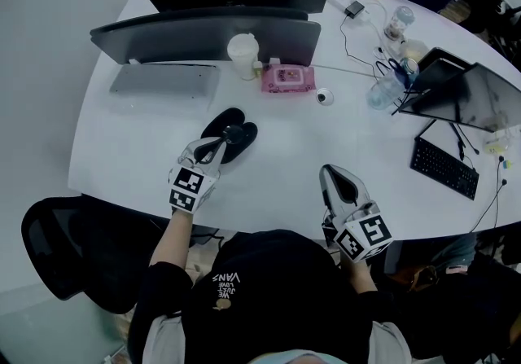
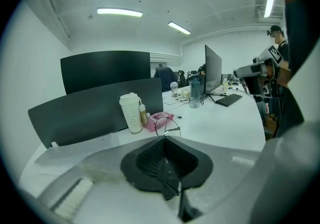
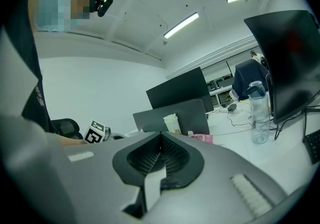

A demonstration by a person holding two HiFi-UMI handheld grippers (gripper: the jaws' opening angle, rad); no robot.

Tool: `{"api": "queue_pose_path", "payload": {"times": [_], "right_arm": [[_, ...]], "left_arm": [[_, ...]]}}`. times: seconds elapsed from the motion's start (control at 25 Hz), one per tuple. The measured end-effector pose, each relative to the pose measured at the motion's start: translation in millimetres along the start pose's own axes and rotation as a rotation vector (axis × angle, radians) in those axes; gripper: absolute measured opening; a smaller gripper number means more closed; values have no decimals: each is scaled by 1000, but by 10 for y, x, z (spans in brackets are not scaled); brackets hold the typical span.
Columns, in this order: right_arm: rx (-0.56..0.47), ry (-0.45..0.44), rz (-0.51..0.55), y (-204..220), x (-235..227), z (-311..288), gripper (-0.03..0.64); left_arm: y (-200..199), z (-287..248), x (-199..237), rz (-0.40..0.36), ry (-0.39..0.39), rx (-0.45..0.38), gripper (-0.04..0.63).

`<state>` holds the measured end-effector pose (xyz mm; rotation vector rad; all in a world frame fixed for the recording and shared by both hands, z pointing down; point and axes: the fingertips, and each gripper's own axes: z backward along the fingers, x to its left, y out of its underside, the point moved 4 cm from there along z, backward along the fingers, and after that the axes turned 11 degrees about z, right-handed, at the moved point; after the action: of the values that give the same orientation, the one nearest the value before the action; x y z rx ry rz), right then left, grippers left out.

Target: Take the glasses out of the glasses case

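The left gripper (image 1: 229, 137), jaws pinching the thin wire-framed glasses (image 2: 167, 126), sits over the open black glasses case (image 1: 220, 120) at ten o'clock from the closed, empty right gripper (image 1: 331, 175), so removal looks nearly complete.

The black glasses case (image 1: 230, 133) is seen lying open on the white table (image 1: 285, 134), its two oval halves spread side by side. The thin wire-rimmed glasses (image 2: 167, 127) are pinched between the left gripper's (image 2: 165, 139) closed jaws, one round rim poking out past the tips.
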<state>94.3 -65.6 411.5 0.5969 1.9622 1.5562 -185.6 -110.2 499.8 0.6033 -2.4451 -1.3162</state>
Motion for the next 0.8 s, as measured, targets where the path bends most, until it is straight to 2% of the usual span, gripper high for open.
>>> {"api": "queue_pose_path", "payload": {"times": [0.24,0.52,0.8], "right_arm": [[0,-42,17,-35,16,48,0],[-3,-92,34,-65,42,122,0],[0,-131,50,-50,82,208,0]], "left_arm": [[-97,217,-103,46,-42,-78,9],[-63,441,-222,77,-101,-115,9],[-19,662,-396,142,-140,-174,8]]}}
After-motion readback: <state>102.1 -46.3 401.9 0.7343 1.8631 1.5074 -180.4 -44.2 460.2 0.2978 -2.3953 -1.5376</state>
